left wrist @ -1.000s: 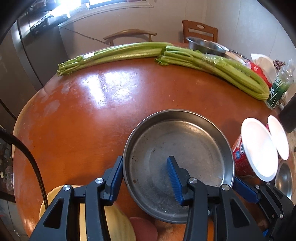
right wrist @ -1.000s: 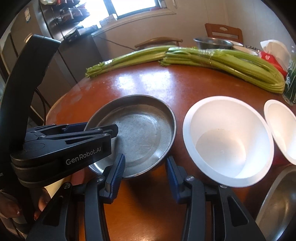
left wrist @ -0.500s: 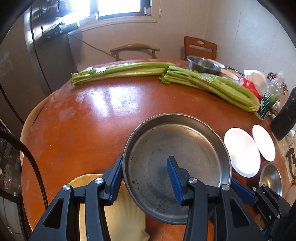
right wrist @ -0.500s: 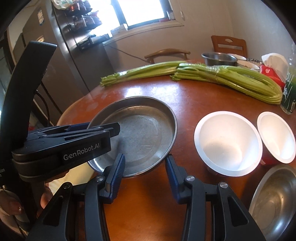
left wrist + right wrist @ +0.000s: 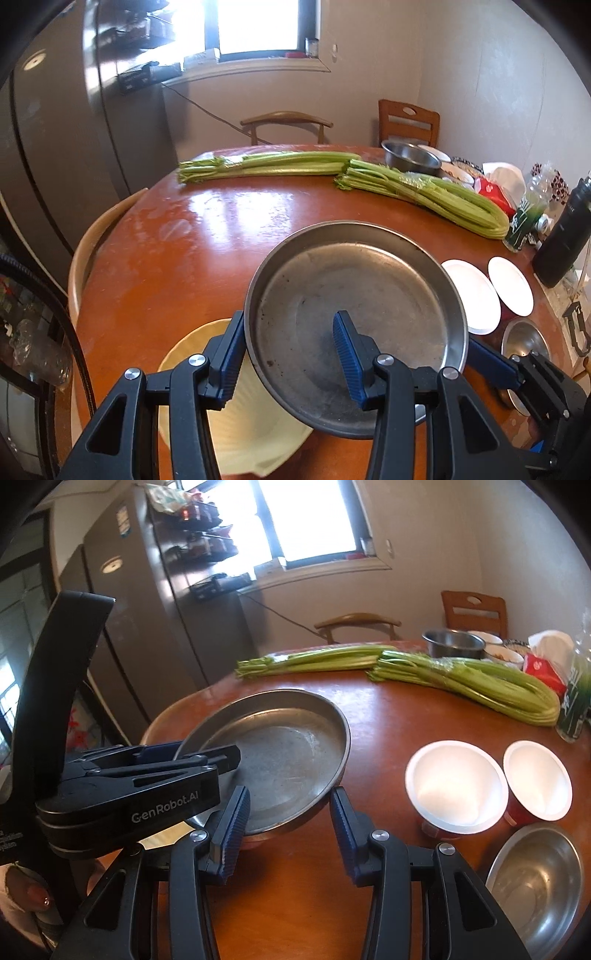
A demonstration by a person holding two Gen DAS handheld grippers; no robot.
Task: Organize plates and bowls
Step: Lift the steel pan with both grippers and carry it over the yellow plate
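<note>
The left hand-held gripper (image 5: pixel 288 363) clamps the near rim of a steel plate (image 5: pixel 354 295), held clear above the table (image 5: pixel 177 258); the right hand-held gripper (image 5: pixel 286 834), empty with jaws parted, waits beside its right edge.

I'm looking into a home kitchen: tall fridge (image 5: pixel 147 635) far left, celery (image 5: pixel 424 192) on the round worktop (image 5: pixel 207 243), wooden chairs (image 5: pixel 408 123) beyond.

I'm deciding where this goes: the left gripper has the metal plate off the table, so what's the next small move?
Probably carry the metal plate on in the left gripper, keeping it level. It hangs clear of the table above a cream dish; the right gripper holds nothing.
</note>
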